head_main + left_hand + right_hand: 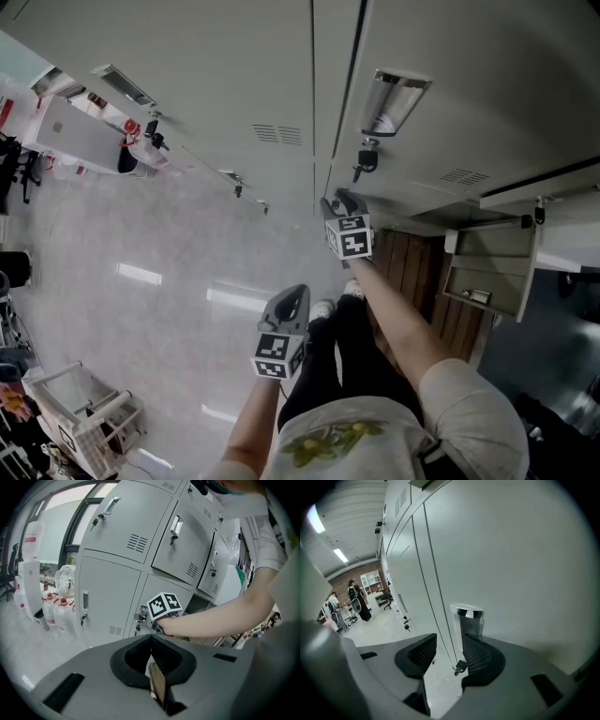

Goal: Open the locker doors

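Above a glossy floor (141, 244), grey locker doors (234, 84) are rising in rows — one lower compartment (487, 277) is hanging open. Water bottles (56, 613) are standing beside them. Right gripper (447, 651) is hovering released near a chrome handle (467, 620) and key (460, 666); left gripper (151, 638) is hanging back — clenched, empty.

We stand on a pale glossy floor (159, 319) that carries the grey lockers (112, 597), red-capped plastic bottles (61, 617) beside them and a white wire basket (89, 417).
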The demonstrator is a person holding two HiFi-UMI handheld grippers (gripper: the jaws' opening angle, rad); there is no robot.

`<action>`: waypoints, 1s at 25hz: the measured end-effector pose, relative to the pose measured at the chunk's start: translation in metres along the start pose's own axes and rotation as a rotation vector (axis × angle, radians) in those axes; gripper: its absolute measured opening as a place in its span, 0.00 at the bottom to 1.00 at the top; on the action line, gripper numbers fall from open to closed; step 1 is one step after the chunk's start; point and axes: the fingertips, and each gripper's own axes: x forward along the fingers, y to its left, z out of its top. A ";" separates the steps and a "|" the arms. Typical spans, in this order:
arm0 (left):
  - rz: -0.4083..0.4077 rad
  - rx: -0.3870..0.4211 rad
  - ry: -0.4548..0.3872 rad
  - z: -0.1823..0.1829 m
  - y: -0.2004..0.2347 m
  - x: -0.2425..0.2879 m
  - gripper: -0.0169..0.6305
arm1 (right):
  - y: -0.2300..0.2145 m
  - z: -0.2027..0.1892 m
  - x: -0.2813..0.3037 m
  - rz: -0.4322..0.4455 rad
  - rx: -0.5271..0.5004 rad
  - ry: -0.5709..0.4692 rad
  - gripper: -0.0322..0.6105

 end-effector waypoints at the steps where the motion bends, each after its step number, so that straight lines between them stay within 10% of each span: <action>1: -0.001 -0.003 0.006 -0.001 0.000 0.000 0.07 | 0.000 -0.001 0.001 0.001 -0.001 0.002 0.31; 25: -0.028 0.000 -0.002 -0.006 -0.013 -0.004 0.07 | 0.024 -0.032 -0.031 0.030 -0.002 -0.005 0.31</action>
